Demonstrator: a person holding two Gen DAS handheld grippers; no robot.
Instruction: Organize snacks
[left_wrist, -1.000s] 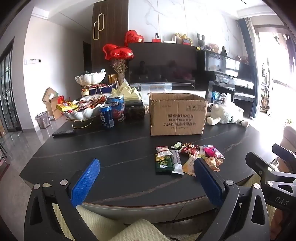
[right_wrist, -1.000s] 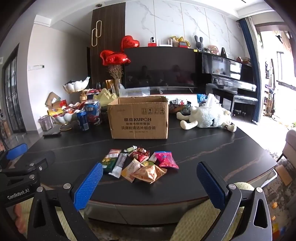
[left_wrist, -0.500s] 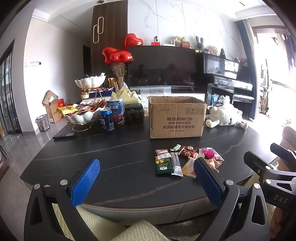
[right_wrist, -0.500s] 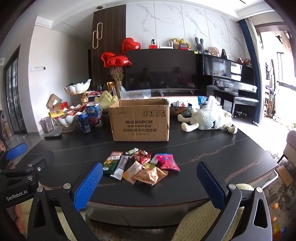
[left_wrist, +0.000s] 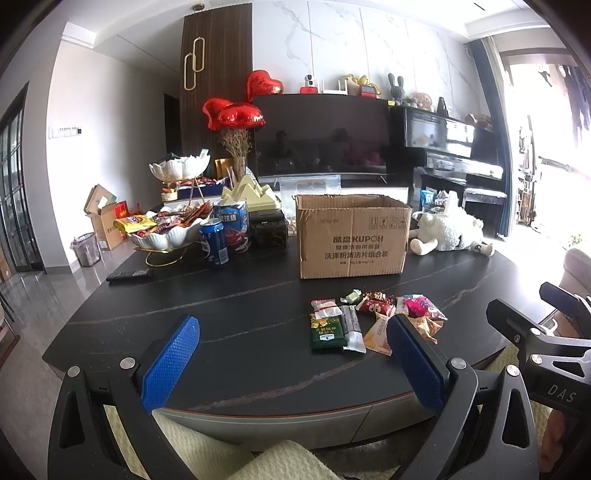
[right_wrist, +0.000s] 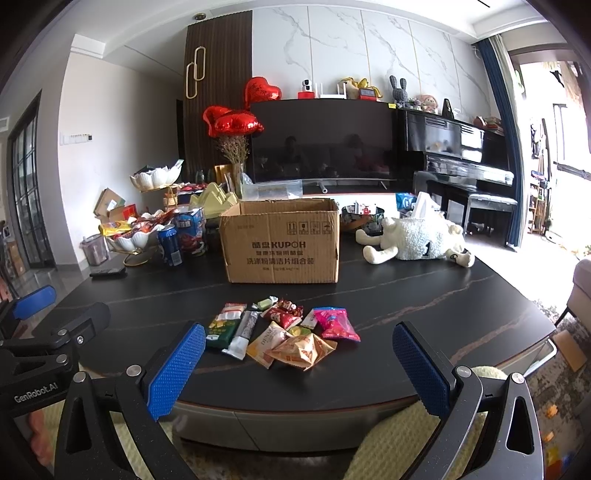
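A pile of snack packets (right_wrist: 284, 332) lies on the dark table (right_wrist: 424, 295) near its front edge; it also shows in the left wrist view (left_wrist: 369, 321). It includes a green packet (left_wrist: 327, 332), a pink packet (right_wrist: 334, 323) and an orange packet (right_wrist: 303, 349). An open cardboard box (right_wrist: 282, 240) stands behind the pile, also in the left wrist view (left_wrist: 352, 234). My left gripper (left_wrist: 291, 363) is open and empty, short of the table's front edge, left of the pile. My right gripper (right_wrist: 299, 369) is open and empty, just before the pile.
At the back left stand white shell bowls with snacks (left_wrist: 166, 229), blue cans (left_wrist: 214, 242) and a remote (left_wrist: 129, 275). A white plush sheep (right_wrist: 417, 240) lies at the back right. A cream cushion (left_wrist: 291, 458) sits below the grippers.
Both grippers have risen slightly and moved a little toward the table; the snacks and box sit lower in view. Nothing was grasped.
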